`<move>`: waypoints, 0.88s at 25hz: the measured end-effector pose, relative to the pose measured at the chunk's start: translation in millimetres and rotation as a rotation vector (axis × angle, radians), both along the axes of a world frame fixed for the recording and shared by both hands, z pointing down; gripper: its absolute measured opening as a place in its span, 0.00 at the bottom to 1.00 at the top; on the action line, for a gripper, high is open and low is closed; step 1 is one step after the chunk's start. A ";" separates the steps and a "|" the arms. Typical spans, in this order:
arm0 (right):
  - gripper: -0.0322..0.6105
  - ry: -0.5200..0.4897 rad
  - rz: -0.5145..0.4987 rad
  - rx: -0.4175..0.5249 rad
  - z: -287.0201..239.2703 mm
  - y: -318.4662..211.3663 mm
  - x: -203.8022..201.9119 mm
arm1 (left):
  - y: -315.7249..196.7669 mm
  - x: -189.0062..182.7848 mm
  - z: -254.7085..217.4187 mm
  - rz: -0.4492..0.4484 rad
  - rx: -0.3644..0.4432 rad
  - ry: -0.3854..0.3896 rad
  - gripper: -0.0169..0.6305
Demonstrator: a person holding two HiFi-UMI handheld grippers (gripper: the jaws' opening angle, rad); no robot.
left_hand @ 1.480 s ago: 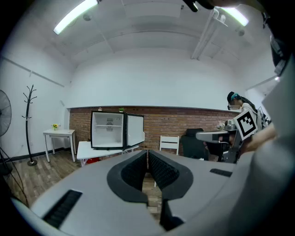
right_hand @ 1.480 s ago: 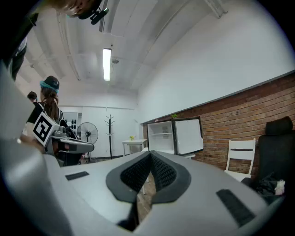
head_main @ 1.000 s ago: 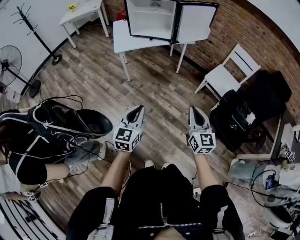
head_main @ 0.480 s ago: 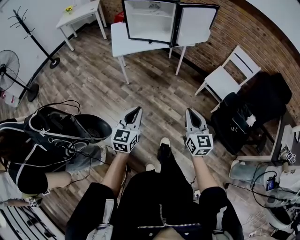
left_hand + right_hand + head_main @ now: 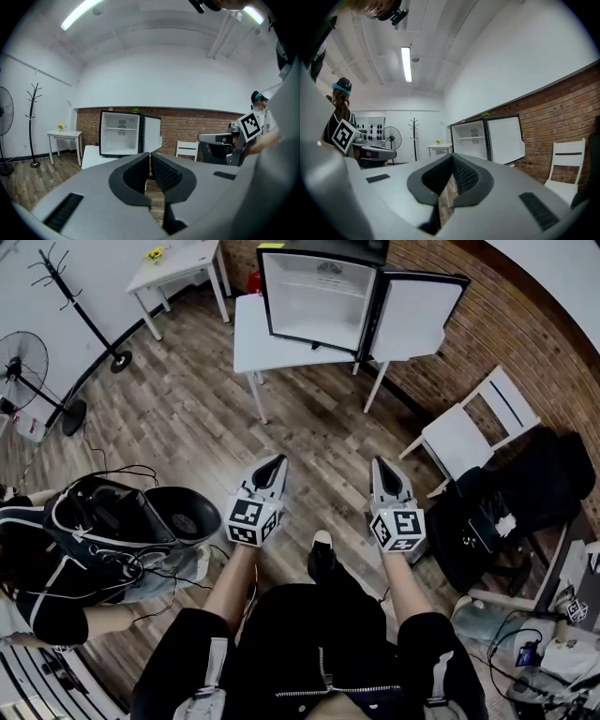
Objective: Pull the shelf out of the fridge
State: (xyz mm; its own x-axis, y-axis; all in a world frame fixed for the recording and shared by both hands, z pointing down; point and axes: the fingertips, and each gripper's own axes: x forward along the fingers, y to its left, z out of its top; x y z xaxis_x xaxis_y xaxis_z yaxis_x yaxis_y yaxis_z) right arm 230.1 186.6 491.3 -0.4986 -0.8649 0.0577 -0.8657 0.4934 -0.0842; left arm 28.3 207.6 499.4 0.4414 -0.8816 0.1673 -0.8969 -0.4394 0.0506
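Overhead, the head view shows the fridge far off on a white surface, its door swung right and its top cut off by the frame edge. The interior is too small to read. The left gripper and right gripper hang well short of it over the wood floor, with a white chair to the right.

The left gripper view shows its jaws clenched on nothing. The shelf is a thin line across the far cabinet.

The right gripper view shows its jaws likewise clenched and empty. At left, the left gripper partly hides a bystander.
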 end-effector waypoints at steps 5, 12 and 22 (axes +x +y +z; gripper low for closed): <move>0.05 -0.006 -0.054 0.011 -6.8 -73.5 2.0 | -59.5 1.2 -6.9 -0.055 0.007 0.000 0.07; 0.05 -0.013 -0.130 0.017 -6.2 -141.9 -8.5 | -110.5 -0.1 -7.0 -0.111 0.011 -0.002 0.07; 0.05 -0.012 -0.167 0.016 -3.3 -199.9 -25.9 | -162.5 -18.1 -3.0 -0.153 0.009 0.007 0.07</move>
